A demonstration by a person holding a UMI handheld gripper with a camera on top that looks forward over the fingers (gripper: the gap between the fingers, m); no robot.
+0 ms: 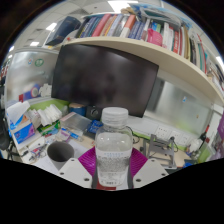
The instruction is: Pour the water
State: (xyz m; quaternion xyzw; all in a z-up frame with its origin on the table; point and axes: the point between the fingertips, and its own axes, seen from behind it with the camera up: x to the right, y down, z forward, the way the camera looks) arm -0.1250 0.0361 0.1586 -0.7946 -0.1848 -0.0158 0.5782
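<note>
- Pink-padded gripper fingers sit closest to the lens, one at each side of a clear plastic water bottle; both pads lie against the bottle's lower body, so the fingers look pinched onto it.
- That bottle stands upright between the fingers, cylindrical and ribbed, with a translucent white screw cap and a faintly glossy wall that lets the background show through.
- Just left of the fingers, a round grey cup shows its dark open mouth, resting on the pale desk surface.
- Beyond the bottle, a wide black monitor with a matte, unlit screen fills the middle of the desk.
- Above the monitor, a white shelf board carries a row of upright books with multicoloured spines.
- Left of the monitor, a blue-and-white carton stands among small boxes and green-tinted clutter that is too small to identify.
</note>
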